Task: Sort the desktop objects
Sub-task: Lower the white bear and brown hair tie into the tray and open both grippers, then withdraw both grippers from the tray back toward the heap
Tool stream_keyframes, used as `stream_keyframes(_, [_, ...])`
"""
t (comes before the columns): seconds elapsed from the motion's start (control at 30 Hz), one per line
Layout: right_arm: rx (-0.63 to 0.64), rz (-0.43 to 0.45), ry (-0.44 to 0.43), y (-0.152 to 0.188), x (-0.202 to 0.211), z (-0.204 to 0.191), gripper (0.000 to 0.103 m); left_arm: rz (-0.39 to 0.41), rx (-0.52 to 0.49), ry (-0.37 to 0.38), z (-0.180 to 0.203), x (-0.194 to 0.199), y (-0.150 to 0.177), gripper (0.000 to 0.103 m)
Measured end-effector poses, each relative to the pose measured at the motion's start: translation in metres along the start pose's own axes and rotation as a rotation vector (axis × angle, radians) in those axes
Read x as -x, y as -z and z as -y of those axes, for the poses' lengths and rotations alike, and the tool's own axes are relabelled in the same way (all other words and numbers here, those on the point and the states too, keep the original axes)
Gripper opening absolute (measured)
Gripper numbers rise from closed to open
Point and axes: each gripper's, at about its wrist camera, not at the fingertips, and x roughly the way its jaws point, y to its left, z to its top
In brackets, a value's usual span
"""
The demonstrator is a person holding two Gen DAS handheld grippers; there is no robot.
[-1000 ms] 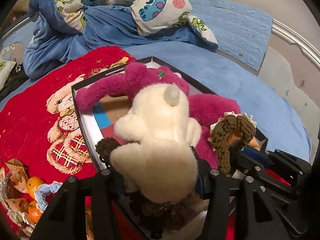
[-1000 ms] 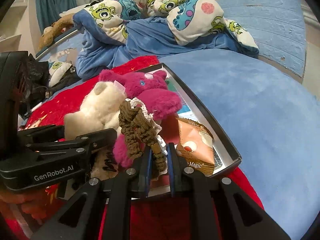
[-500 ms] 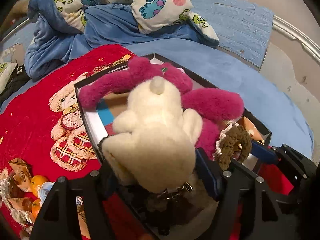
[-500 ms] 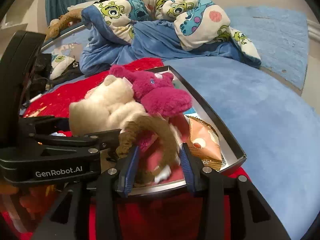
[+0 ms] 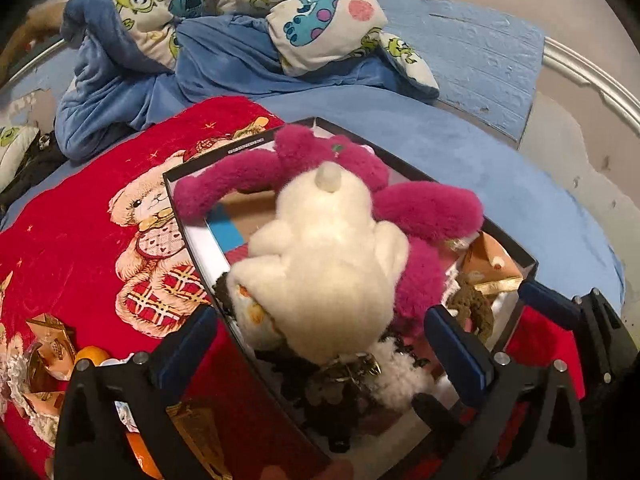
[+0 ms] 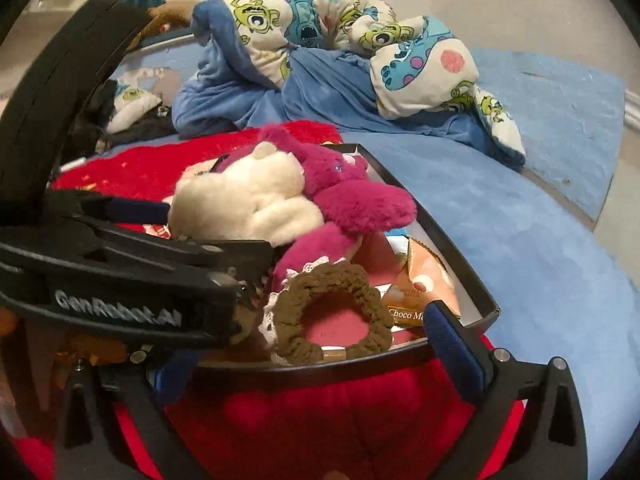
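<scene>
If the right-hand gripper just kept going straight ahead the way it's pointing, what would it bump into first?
Most likely the brown crocheted scrunchie lying in the black-rimmed box. The right gripper is open, and the scrunchie sits just ahead between its fingers. Behind that lies the magenta plush bear, though depth is hard to judge.

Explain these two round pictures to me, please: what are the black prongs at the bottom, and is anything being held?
There is no robot: a person holds a two-finger gripper in each hand, and a wide-angle camera on each looks along its fingers. One picture comes from the left gripper, the other from the right gripper. Both stand open and hold nothing. Between them sits a black box on a red blanket on a bed. In the box lie a cream plush toy, a magenta plush toy, a brown scrunchie and an orange snack packet. Oranges and wrappers lie outside it.
</scene>
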Motion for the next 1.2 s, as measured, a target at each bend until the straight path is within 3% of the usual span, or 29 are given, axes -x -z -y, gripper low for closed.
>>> stream_keyframes(0.2, [-0.045,0.001,0.011,0.005,0.008,0.004,0.103,0.008,-0.007,0.007,0.002,0.008,0.001,0.103])
stream_keyframes(0.43, [-0.22,0.003,0.021,0.021,0.02,0.029,0.103,0.038,-0.012,-0.013,-0.001,0.038,0.002,0.103])
stream_keyframes(0.63, [-0.297,0.001,0.044,0.03,0.031,0.033,0.103,0.06,0.01,-0.031,-0.024,0.064,0.001,0.103])
stream_keyframes(0.83, [-0.282,-0.02,-0.032,0.031,0.045,0.016,0.103,0.079,0.05,-0.076,-0.059,0.101,0.011,0.103])
stream_keyframes(1.2, [-0.275,0.0,-0.179,-0.002,0.067,-0.033,0.103,0.107,0.196,-0.252,-0.151,0.193,0.05,0.103])
